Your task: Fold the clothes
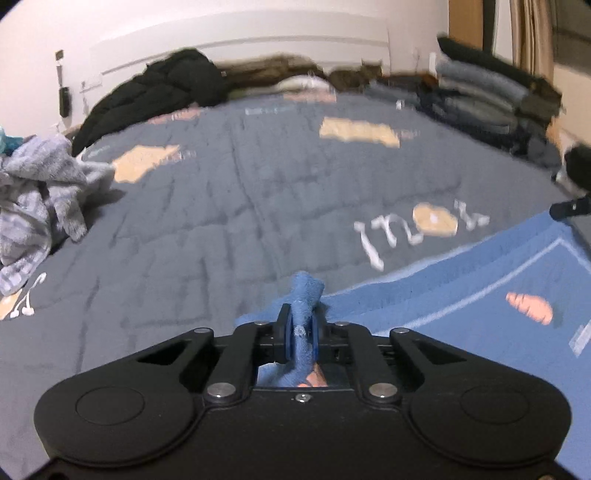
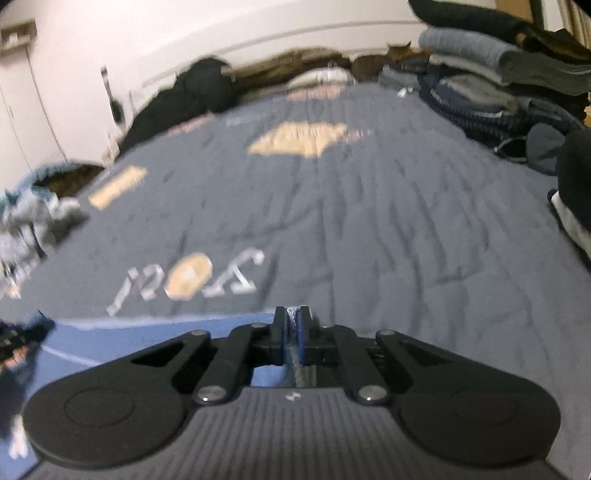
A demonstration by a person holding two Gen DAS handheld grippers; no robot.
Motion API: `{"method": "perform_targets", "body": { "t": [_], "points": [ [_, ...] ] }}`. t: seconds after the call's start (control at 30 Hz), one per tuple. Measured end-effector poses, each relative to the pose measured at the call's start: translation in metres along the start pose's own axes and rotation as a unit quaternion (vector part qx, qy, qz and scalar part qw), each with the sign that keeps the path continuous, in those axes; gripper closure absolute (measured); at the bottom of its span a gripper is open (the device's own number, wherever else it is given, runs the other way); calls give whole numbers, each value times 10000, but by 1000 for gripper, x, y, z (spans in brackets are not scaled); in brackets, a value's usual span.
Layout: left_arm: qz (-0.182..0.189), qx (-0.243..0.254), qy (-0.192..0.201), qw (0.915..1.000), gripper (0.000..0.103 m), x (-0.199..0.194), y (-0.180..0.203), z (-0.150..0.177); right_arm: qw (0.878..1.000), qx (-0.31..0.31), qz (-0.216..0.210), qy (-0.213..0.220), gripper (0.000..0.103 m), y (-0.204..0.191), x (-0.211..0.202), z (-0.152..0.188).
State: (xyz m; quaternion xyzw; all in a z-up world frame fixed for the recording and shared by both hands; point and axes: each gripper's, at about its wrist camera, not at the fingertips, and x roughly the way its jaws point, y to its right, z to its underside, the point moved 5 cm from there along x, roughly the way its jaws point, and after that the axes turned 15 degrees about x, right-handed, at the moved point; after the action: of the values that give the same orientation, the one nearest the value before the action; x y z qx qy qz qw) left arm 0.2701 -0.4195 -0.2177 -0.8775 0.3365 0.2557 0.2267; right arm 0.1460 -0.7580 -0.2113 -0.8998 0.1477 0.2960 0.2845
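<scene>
With both my left gripper (image 1: 299,325) and right gripper (image 2: 293,326) clamped on the blue cloth (image 1: 461,295), uneven pulling could slip a corner free.

Bedroom clutter around a quilt

A grey quilted bedspread (image 1: 229,206) with tan patches carries a black puffy jacket (image 1: 155,96) beside the white wall (image 1: 221,26).

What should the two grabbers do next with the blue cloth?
Probably carry it forward and lay it flat on the bed. The left gripper and right gripper each pinch an edge of the blue cloth, which looks stretched between them.
</scene>
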Motion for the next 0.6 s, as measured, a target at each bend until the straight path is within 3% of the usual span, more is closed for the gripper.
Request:
{"method": "perform_targets", "body": {
  "t": [0.17,0.3,0.4,0.47,0.53,0.6],
  "points": [
    [-62,-29,-79,9999,93,11,-8,-4,9992,-107,-94,382,99,-16,-1,-19],
    [-161,95,-316,9993,80,28,-8,5,9994,-215,260,-21,99,-12,40,-16],
    [-214,159,-463,9986,77,37,-8,12,9970,-309,575,-418,99,-1,69,0],
    [-227,106,-512,9984,74,37,-11,14,9964,-389,589,-463,99,1,74,4],
    [-391,-55,-493,9980,55,28,-18,11,9964,-421,583,-459,99,1,72,3],
    [-468,-237,-326,9981,54,7,-21,7,9962,-485,588,-426,97,-2,68,-1]
  ]
}}
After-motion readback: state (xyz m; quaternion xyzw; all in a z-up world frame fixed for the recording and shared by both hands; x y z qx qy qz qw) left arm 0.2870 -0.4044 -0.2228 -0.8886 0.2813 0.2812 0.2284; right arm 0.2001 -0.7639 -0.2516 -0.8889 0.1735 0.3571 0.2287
